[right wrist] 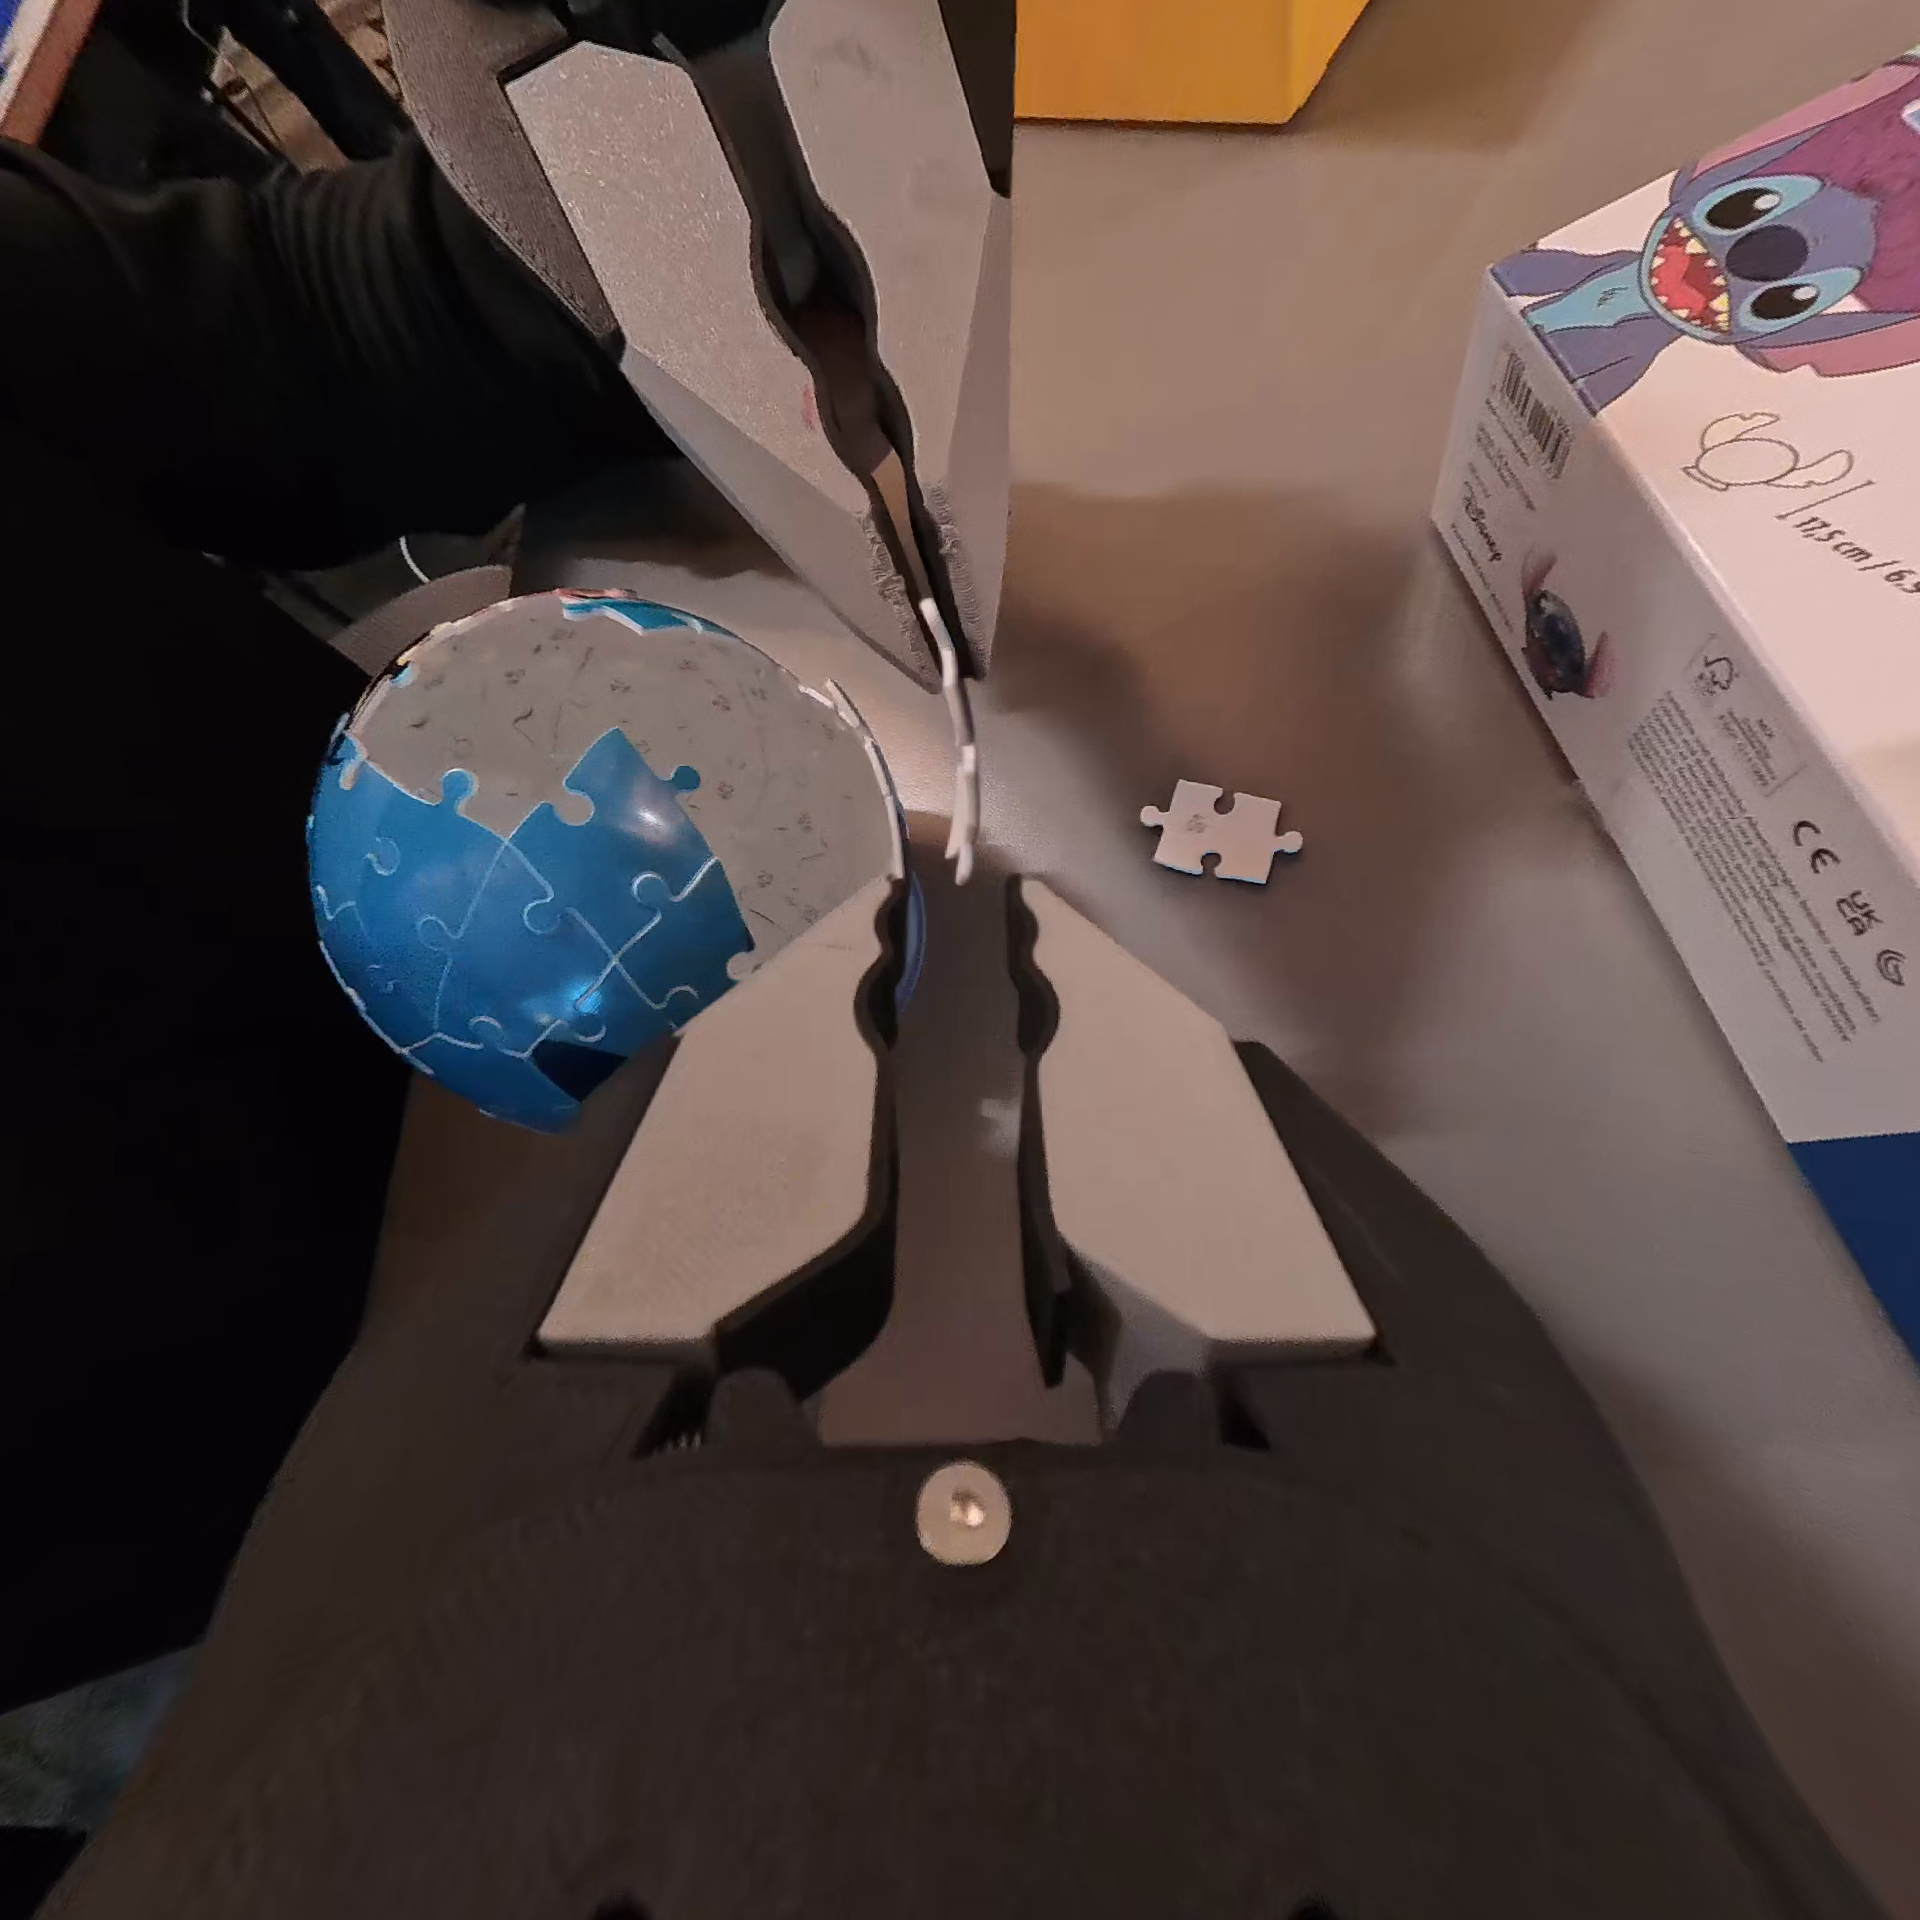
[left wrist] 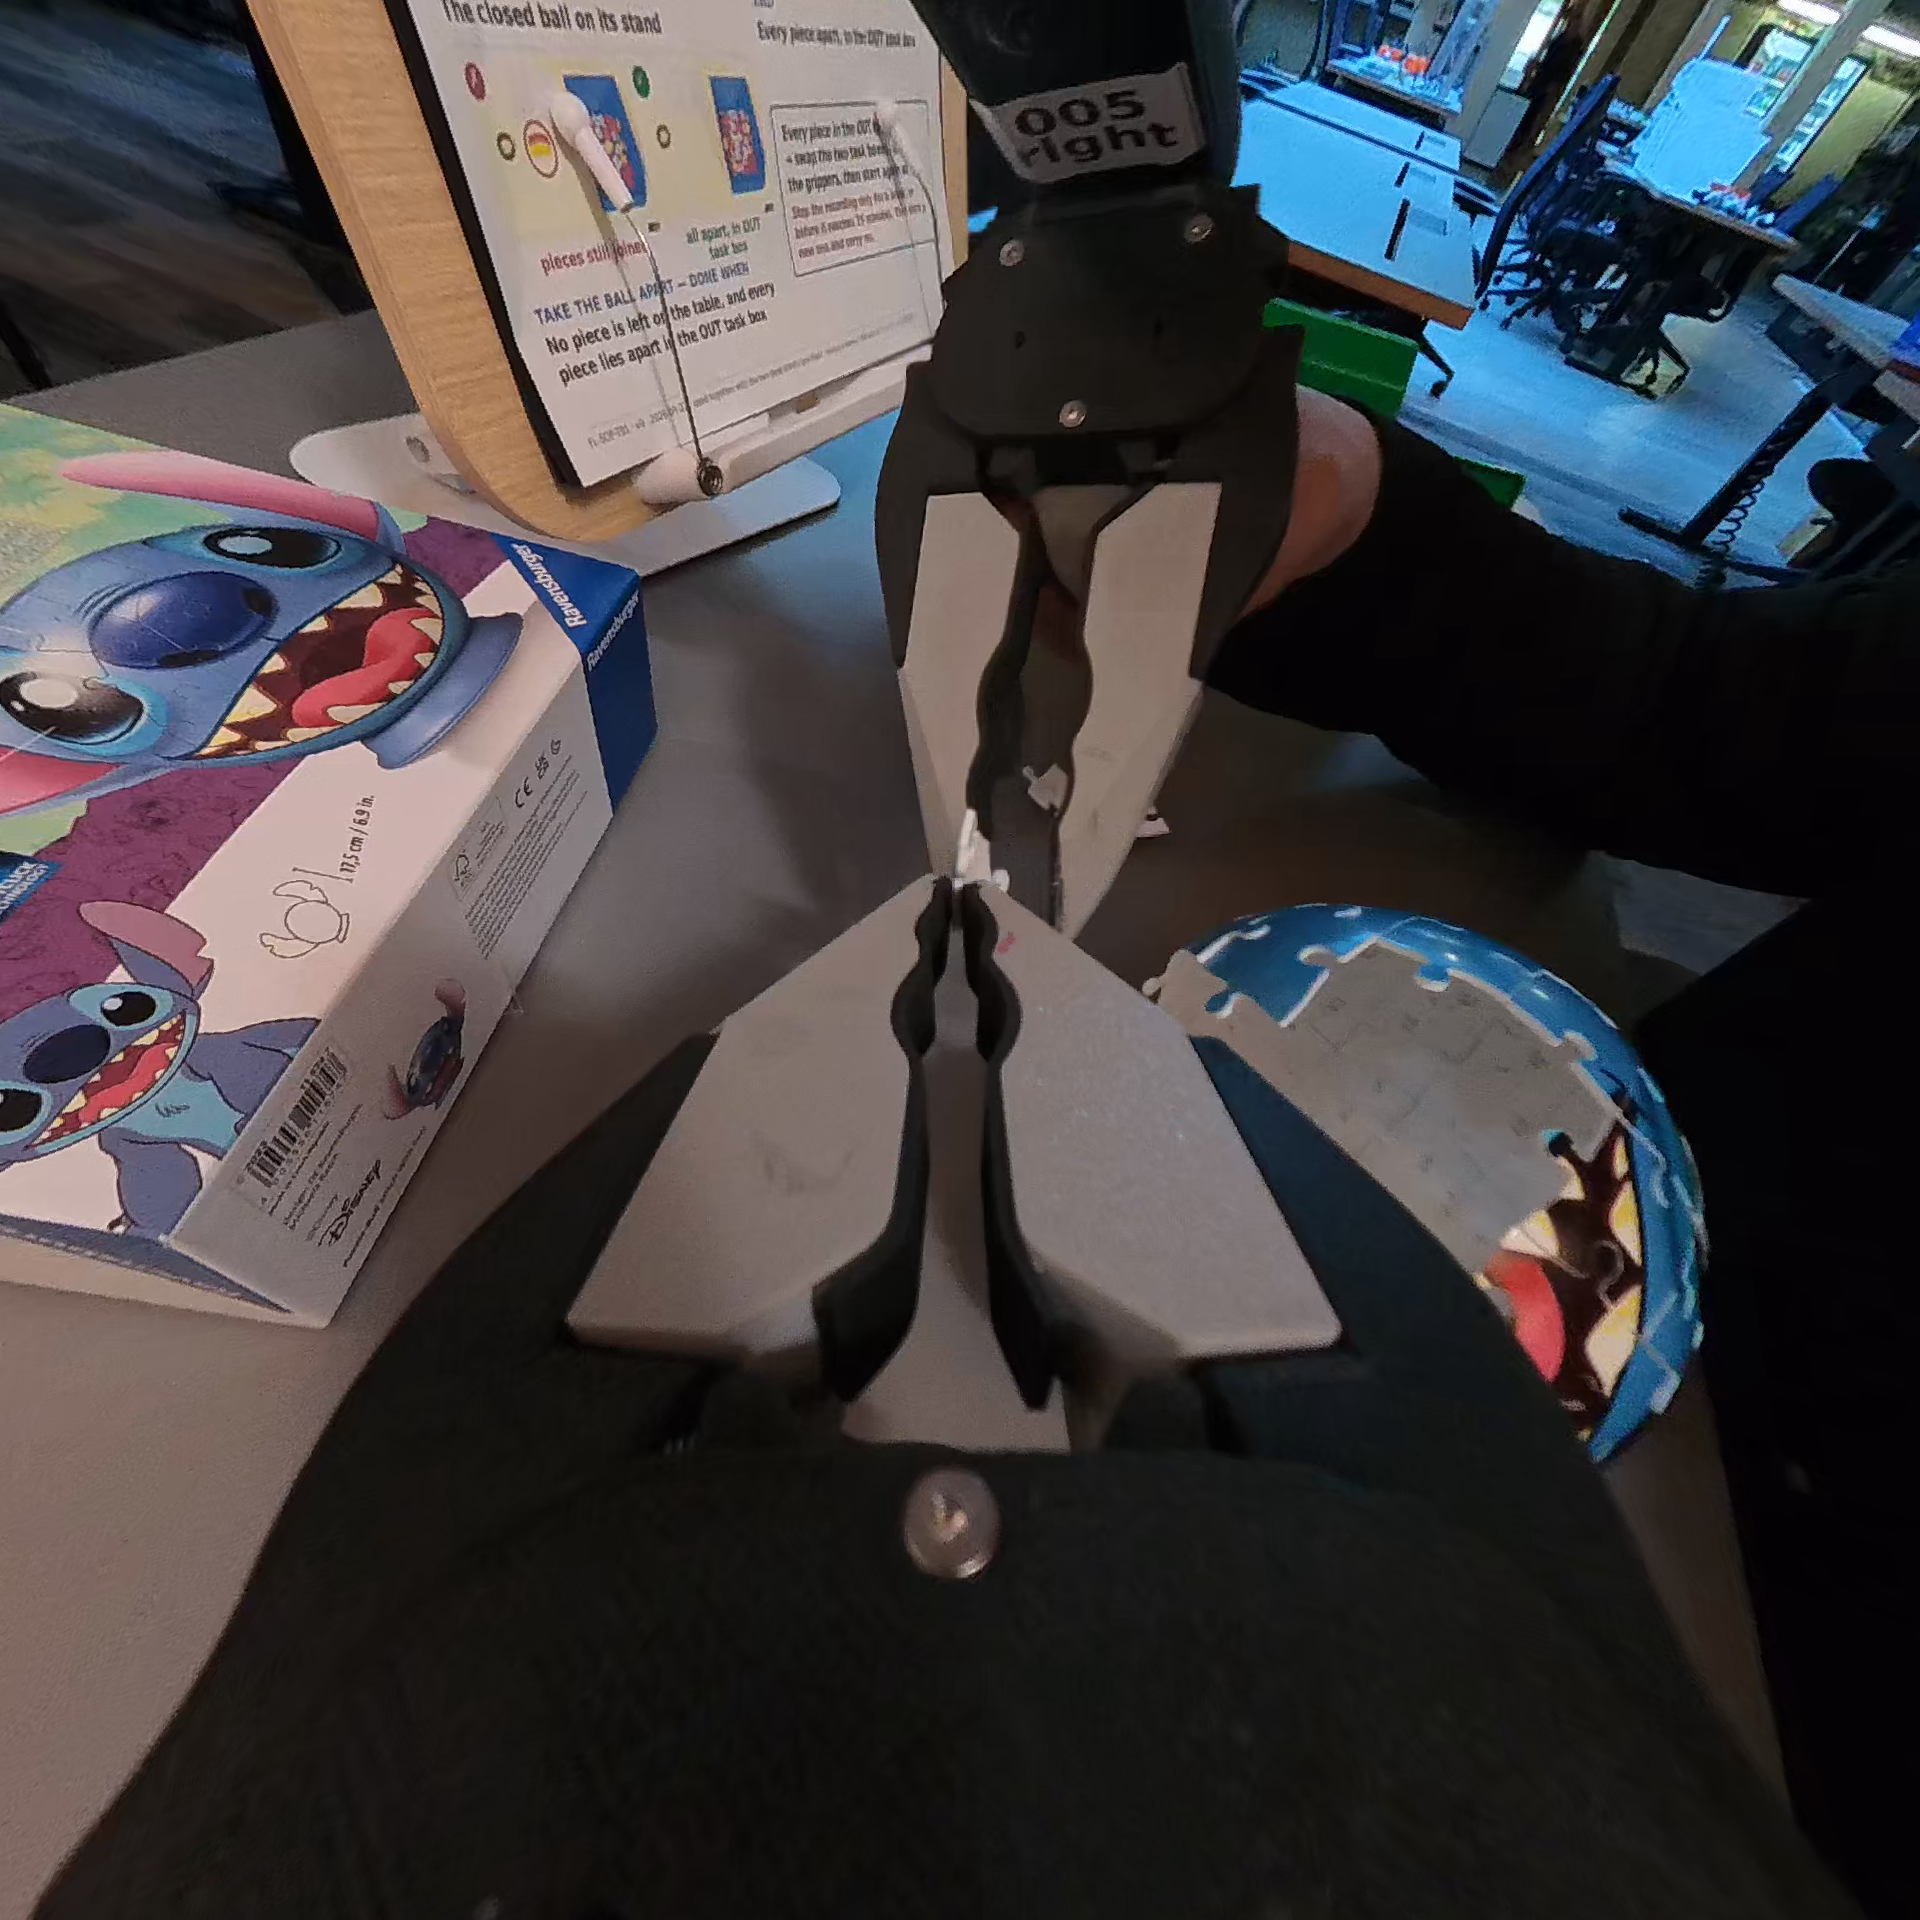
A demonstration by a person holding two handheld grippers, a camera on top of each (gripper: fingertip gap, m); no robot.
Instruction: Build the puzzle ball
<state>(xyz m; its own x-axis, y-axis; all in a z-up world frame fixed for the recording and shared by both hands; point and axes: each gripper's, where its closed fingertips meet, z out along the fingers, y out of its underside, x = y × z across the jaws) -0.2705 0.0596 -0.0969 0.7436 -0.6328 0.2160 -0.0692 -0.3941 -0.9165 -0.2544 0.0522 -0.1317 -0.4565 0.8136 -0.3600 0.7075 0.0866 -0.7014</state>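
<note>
My left gripper (left wrist: 958, 896) is shut on a thin puzzle piece (right wrist: 961, 748), which the right wrist view shows edge-on, hanging from its tips (right wrist: 951, 644). A white bit of the piece (left wrist: 971, 842) shows in the left wrist view. My right gripper (right wrist: 956, 888) is open, tip to tip with the left one, with the piece's free end just ahead of its gap. It comes in from the top of the left wrist view (left wrist: 1013, 883). The partly built ball (right wrist: 582, 831), blue outside and grey inside, lies beside both grippers (left wrist: 1455, 1143). A loose piece (right wrist: 1221, 831) lies grey side up on the table.
The puzzle's printed box (left wrist: 312, 883) lies on the grey table (right wrist: 1351, 1039), close to the loose piece (right wrist: 1714, 520). An instruction board on a stand (left wrist: 665, 208) is behind it. A person's dark sleeves (left wrist: 1558, 707) flank the ball. A yellow box (right wrist: 1174, 52) sits at the far edge. One gripper's finger ends stand about 4 cm off the other's.
</note>
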